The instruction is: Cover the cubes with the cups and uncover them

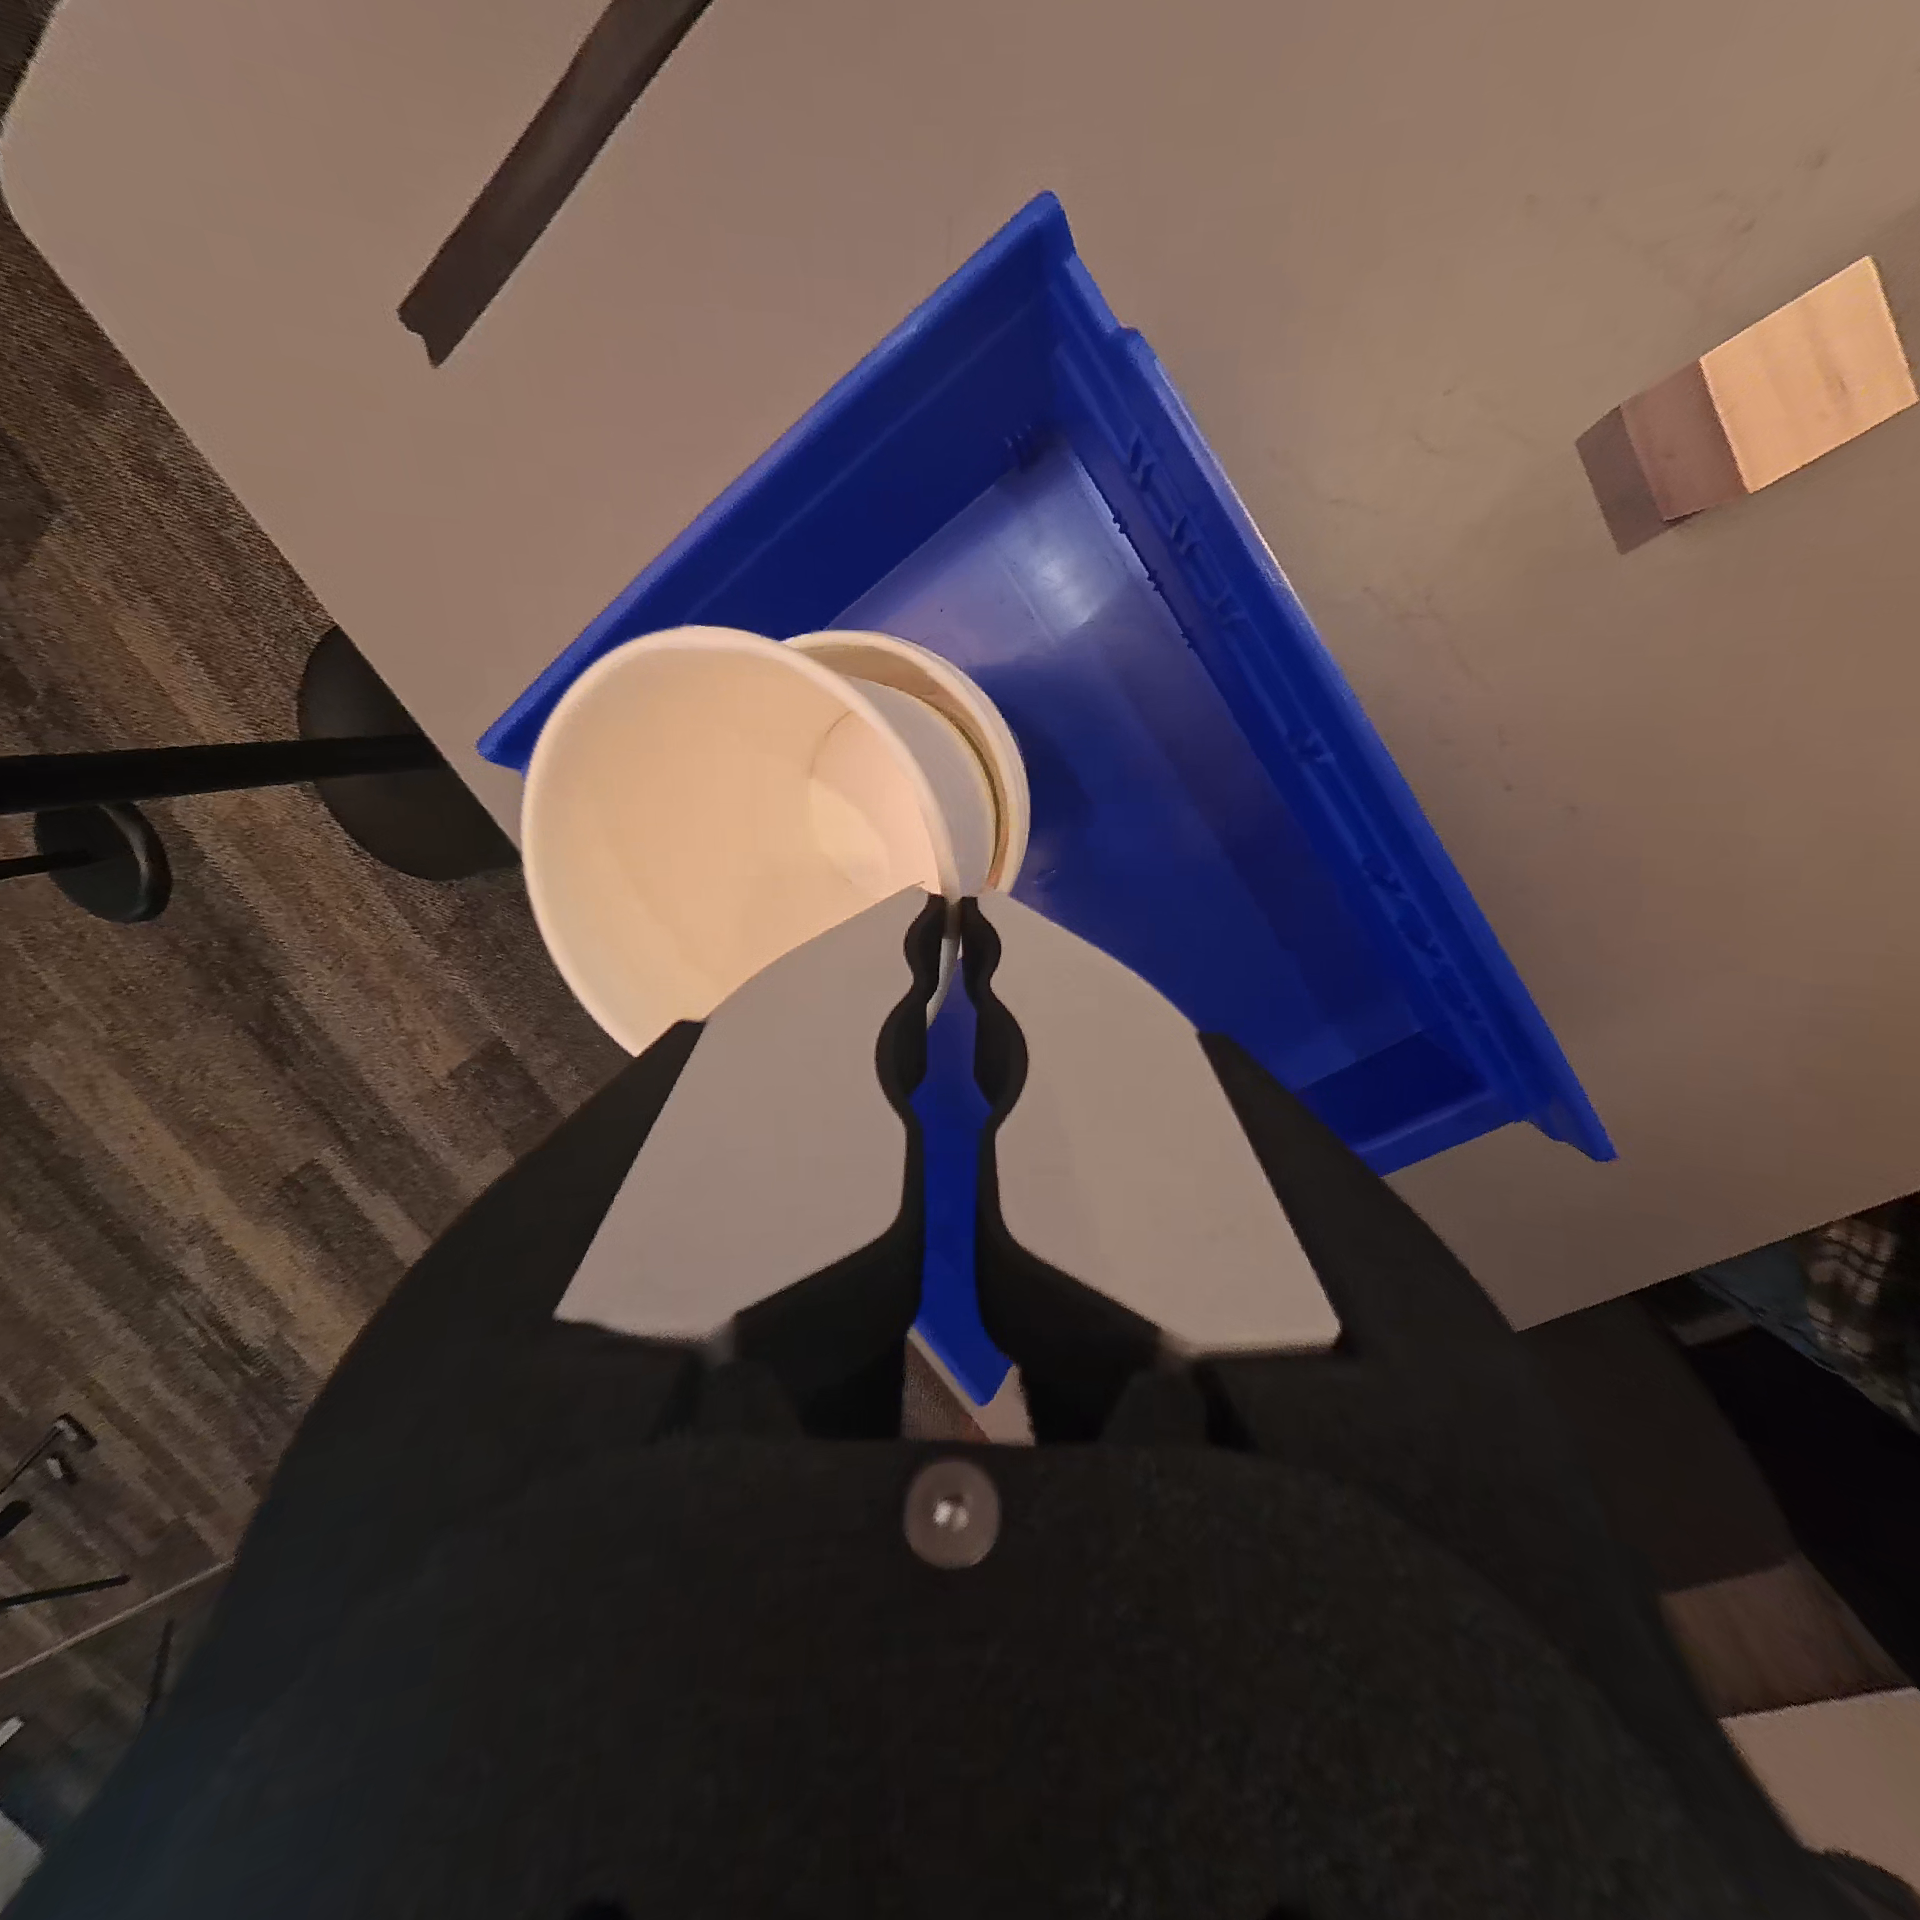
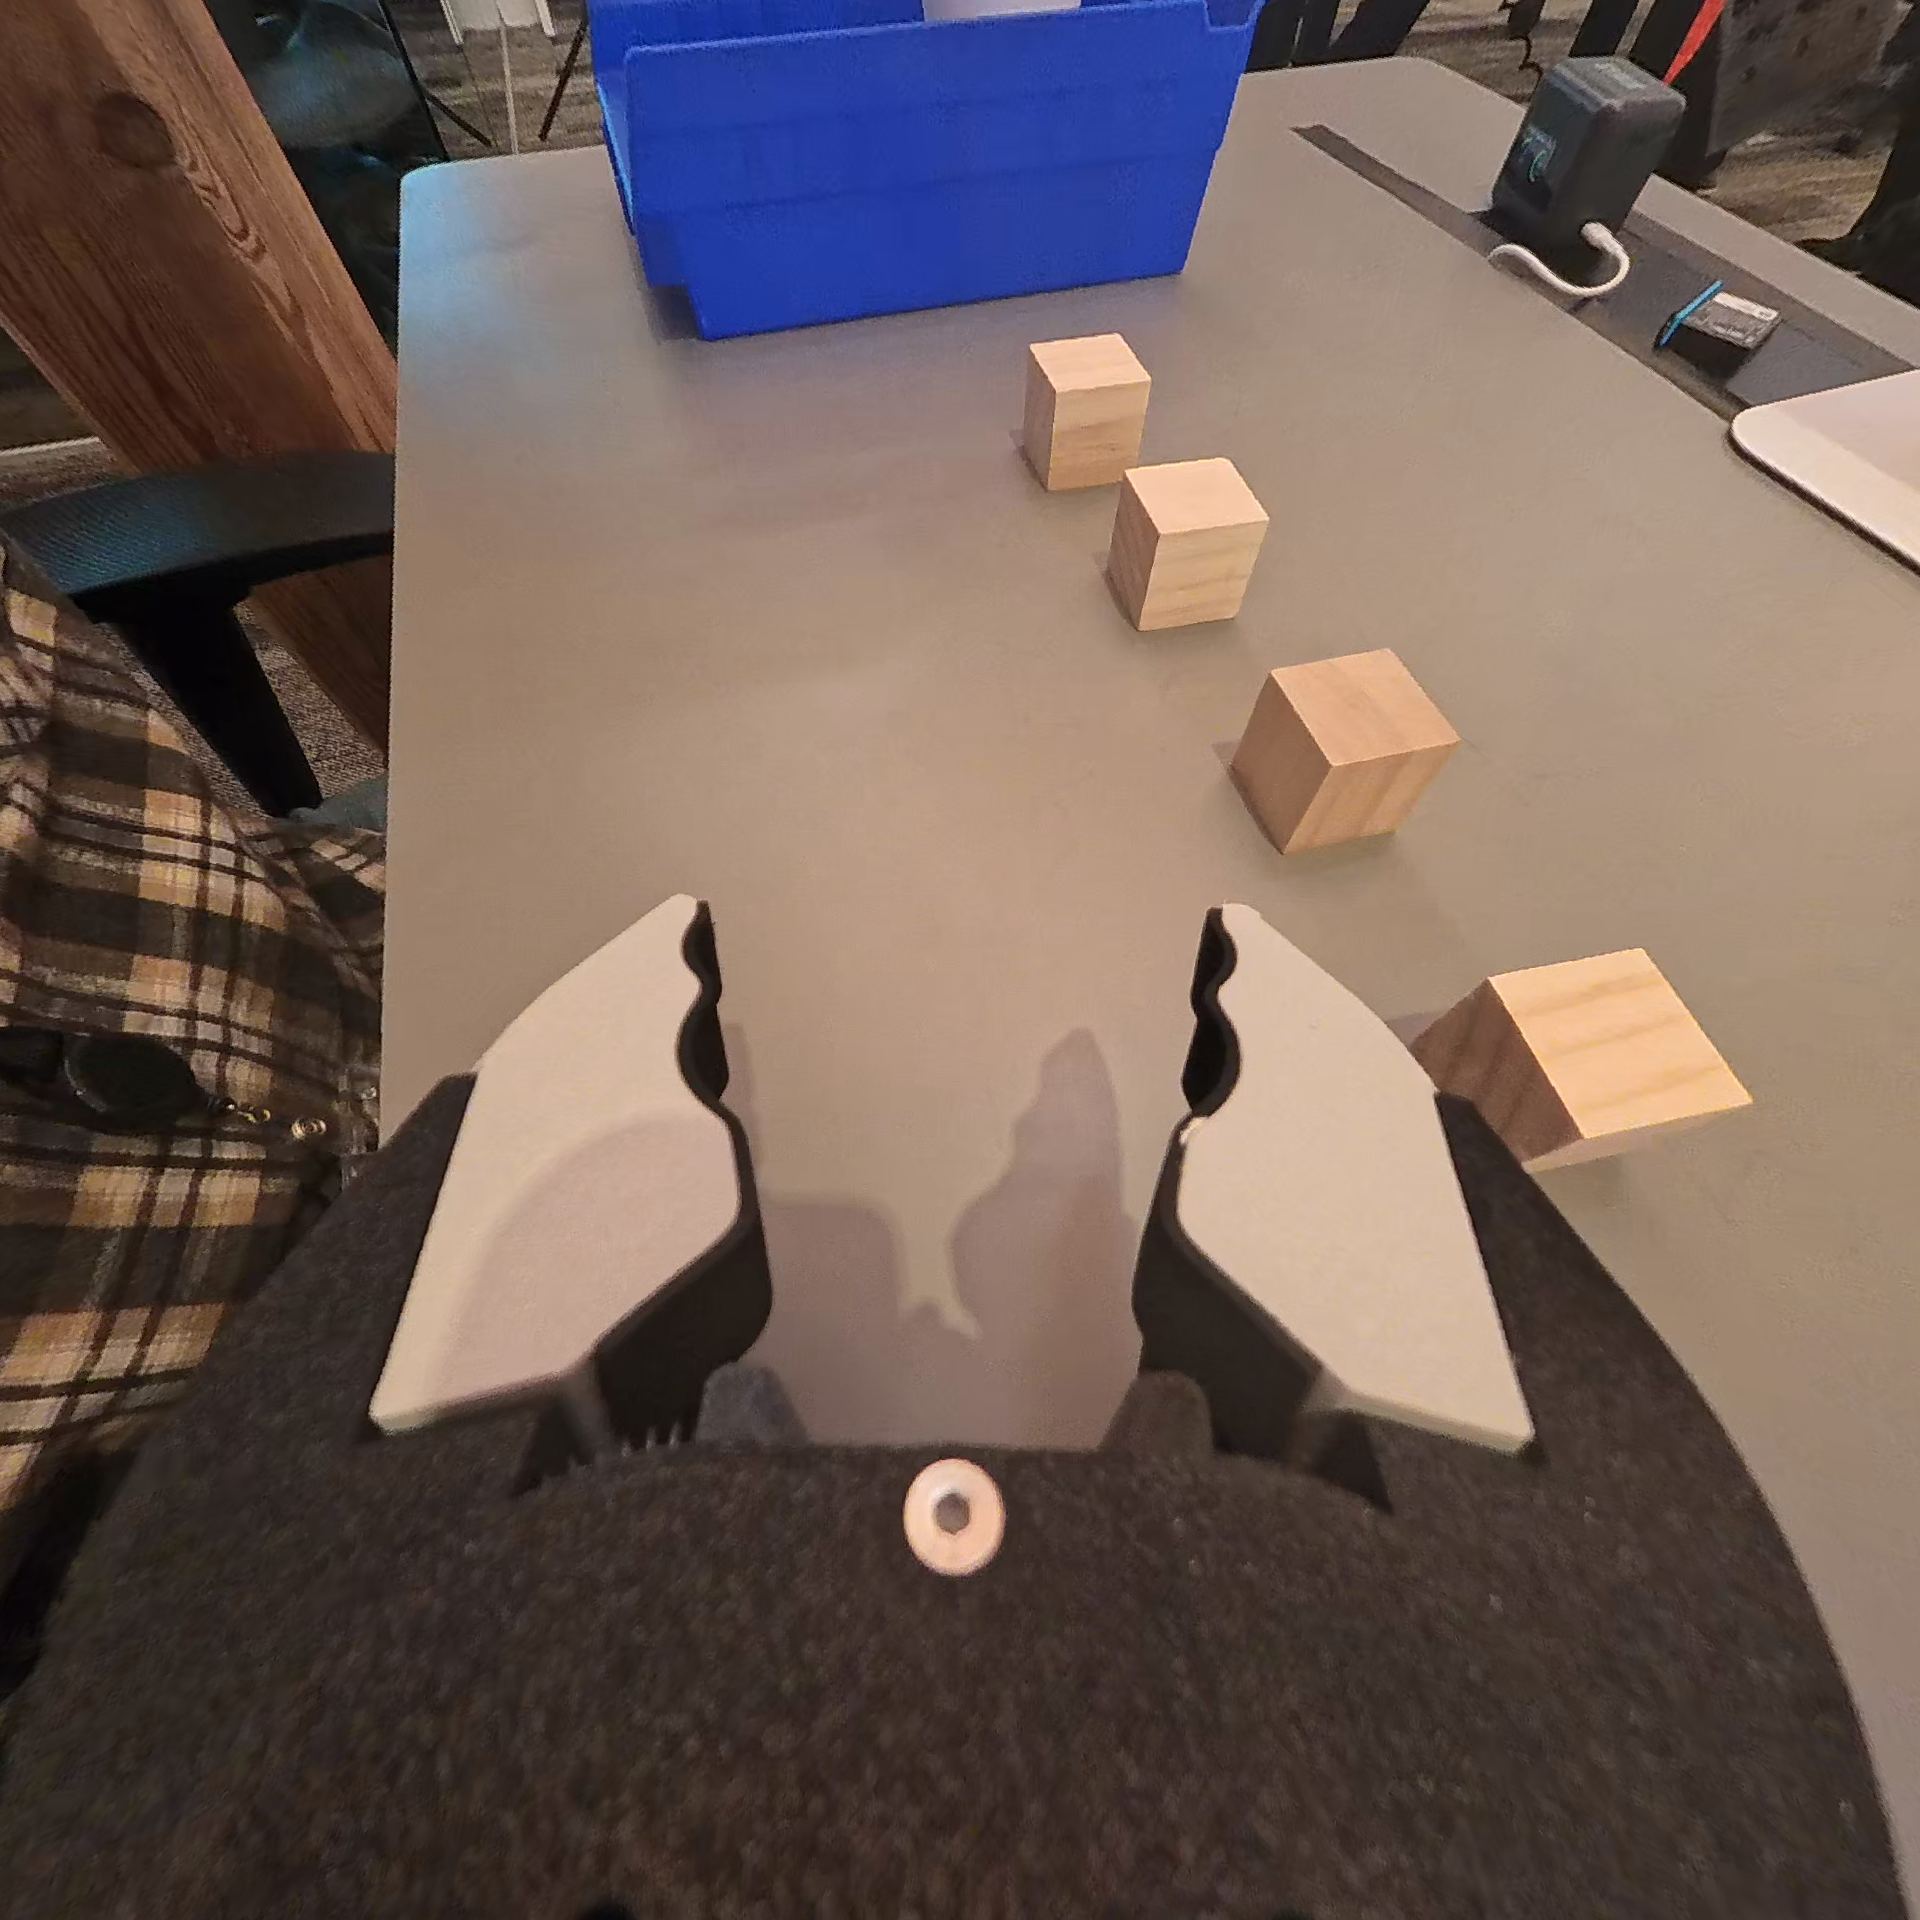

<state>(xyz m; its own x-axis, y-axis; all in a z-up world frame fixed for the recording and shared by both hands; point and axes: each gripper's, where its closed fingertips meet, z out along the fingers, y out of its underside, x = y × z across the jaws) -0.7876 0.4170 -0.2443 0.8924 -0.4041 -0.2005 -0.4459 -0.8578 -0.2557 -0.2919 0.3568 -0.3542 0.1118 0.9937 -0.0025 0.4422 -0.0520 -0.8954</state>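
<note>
4 cubes (image 2: pixel 1187 542) in row before bin (image 2: pixel 914 177)

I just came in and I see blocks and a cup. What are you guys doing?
A person is holding a gripper in each hand. The left gripper is pinching the rim of a white paper cup, with more cups nested behind it, above a blue bin. The right gripper is open and empty, over the grey table. Four wooden cubes sit in a row, from the nearest cube to the farthest cube near the bin. None of them is covered yet.
</note>
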